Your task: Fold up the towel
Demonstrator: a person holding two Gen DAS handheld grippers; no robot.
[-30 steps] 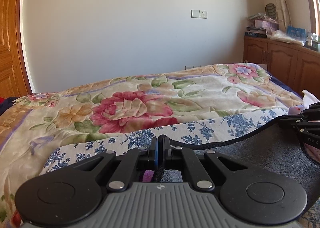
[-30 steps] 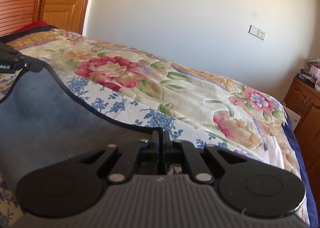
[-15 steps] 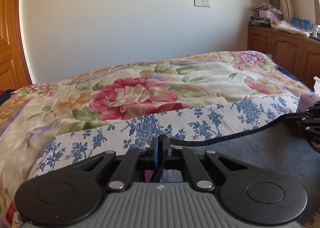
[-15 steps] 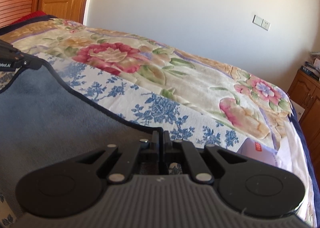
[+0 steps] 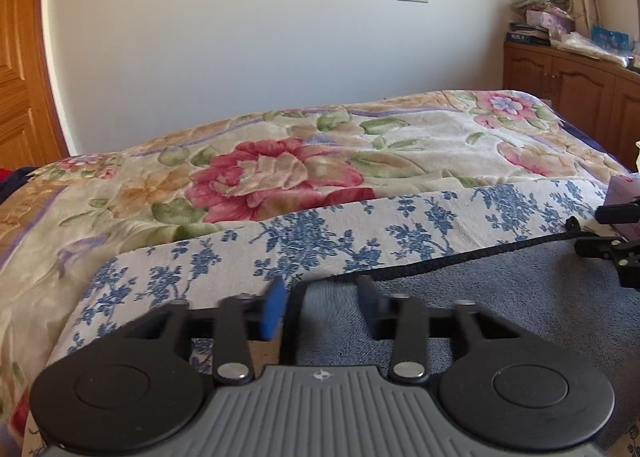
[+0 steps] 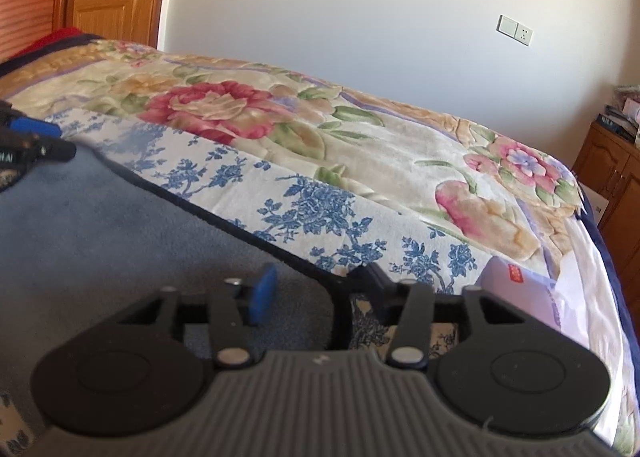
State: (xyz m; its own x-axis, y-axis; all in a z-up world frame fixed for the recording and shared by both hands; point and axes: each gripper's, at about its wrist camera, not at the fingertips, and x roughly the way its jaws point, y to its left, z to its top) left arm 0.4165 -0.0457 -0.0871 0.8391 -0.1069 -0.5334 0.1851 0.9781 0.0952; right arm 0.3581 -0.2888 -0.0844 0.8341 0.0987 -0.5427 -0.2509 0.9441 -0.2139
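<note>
the grey towel [image 5: 500,297] with its dark hem lies flat on a blue-flowered cloth [image 5: 320,241] at the near edge of the bed [image 5: 360,145], one corner at each gripper; the left gripper [image 5: 320,303] and right gripper [image 6: 316,289] both have fingers spread apart, holding nothing; a small lilac box [image 6: 516,289] sits toward the bed's right edge

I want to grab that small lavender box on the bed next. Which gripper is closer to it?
Right. The right gripper sits just left of the lavender box; the left gripper is at the towel's opposite corner.
</note>
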